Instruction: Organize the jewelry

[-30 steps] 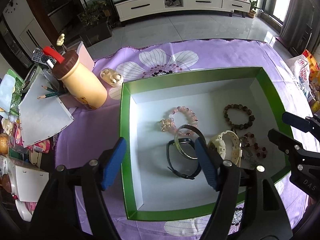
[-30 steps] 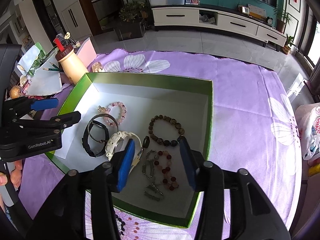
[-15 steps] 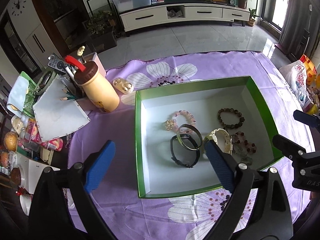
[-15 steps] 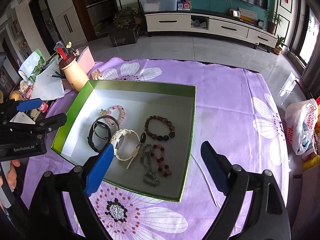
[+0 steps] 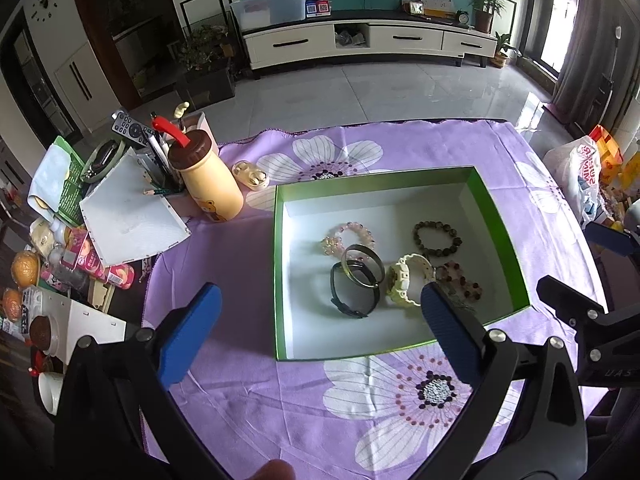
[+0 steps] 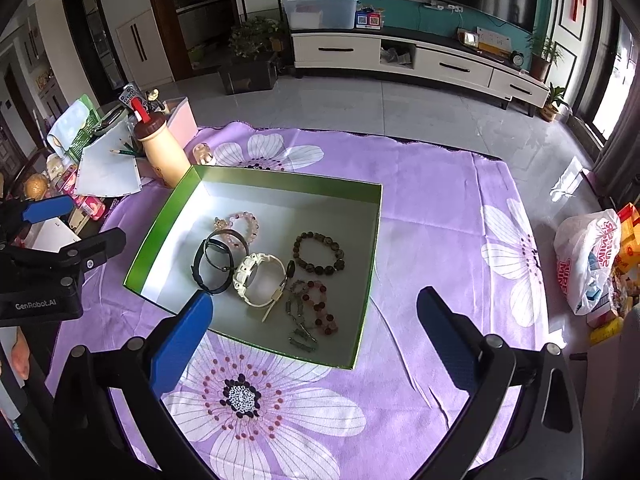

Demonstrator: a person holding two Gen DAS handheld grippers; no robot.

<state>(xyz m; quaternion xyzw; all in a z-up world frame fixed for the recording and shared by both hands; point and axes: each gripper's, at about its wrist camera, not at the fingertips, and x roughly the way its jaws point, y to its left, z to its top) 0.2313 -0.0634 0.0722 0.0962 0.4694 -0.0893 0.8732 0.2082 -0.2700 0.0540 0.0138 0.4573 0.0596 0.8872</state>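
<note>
A green box [image 5: 502, 232] [image 6: 160, 216] with a white floor sits on the purple flowered cloth. Inside lie a pink bead bracelet [image 5: 352, 234] [image 6: 242, 222], a metal bangle [image 5: 362, 266], a black band [image 5: 352, 292] [image 6: 210, 266], a cream watch [image 5: 406, 278] [image 6: 256, 276], a dark bead bracelet [image 5: 436, 234] [image 6: 318, 252] and a red bead string [image 5: 460, 278] [image 6: 320, 306]. My left gripper [image 5: 316, 332] is open and empty, raised above the box's near left. My right gripper [image 6: 316, 332] is open and empty, raised above the box's near right edge.
A cream bottle with a brown cap [image 5: 204, 180] [image 6: 160, 148], a white earbud case [image 5: 250, 174], papers and pencils [image 5: 128, 216] and snack clutter crowd the table's left side. A plastic bag [image 6: 588, 260] sits off the table's right edge.
Both grippers have risen and pulled back from the box, and both have opened wider. The jewelry in the box has not moved.
</note>
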